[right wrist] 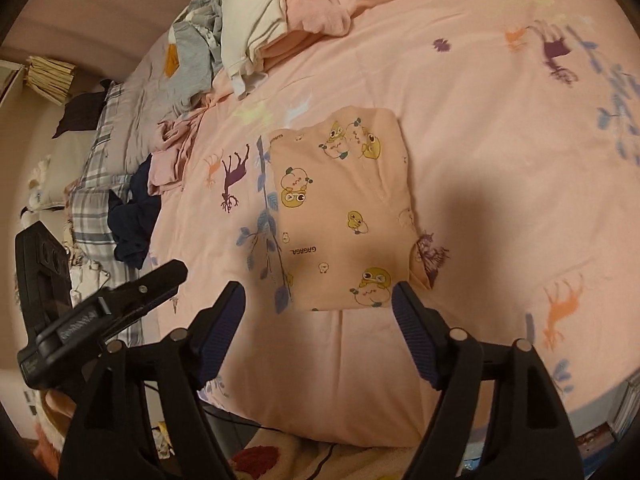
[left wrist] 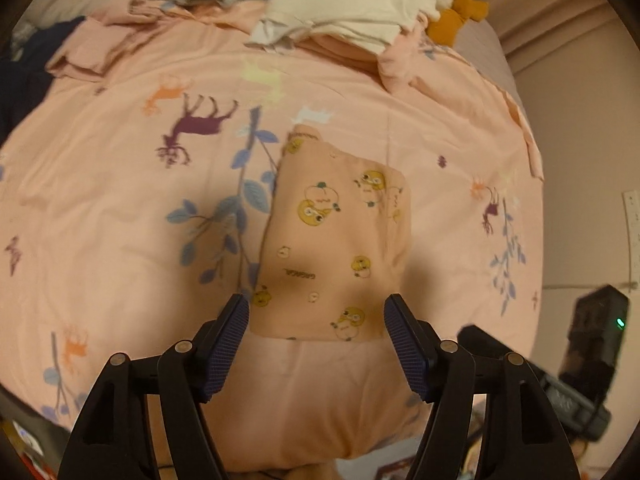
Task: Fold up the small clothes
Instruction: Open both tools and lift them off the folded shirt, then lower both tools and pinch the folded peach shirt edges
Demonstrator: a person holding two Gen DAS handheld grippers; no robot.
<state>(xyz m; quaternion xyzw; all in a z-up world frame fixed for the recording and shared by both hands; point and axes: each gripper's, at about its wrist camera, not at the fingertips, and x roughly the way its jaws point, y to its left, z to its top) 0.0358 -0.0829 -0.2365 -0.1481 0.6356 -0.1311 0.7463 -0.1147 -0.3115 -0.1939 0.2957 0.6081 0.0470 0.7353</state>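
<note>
The folded garment [left wrist: 336,240] — a small peach piece printed with yellow cartoon faces — lay flat on the pink bedspread [left wrist: 120,208], near the bed's front edge and roughly midway along it. The left gripper [left wrist: 316,344] hung above that front edge with its jaws spread wide and nothing between them; the garment's near hem sat just beyond the blue fingertips [left wrist: 230,344], apart from both. The right gripper [right wrist: 318,334] stood likewise, jaws wide and empty, with the same garment [right wrist: 340,216] just ahead of its tips and untouched. In the right wrist view the garment's right side showed a small corner poking out near the front. The left gripper's black body [right wrist: 100,312] showed at the lower left of that view. A heap of unfolded clothes [left wrist: 352,12] — cream, grey and pink — was piled along the bed's far edge, well apart from the garment, with a dark blue piece [right wrist: 132,216] toward the far left corner.
</note>
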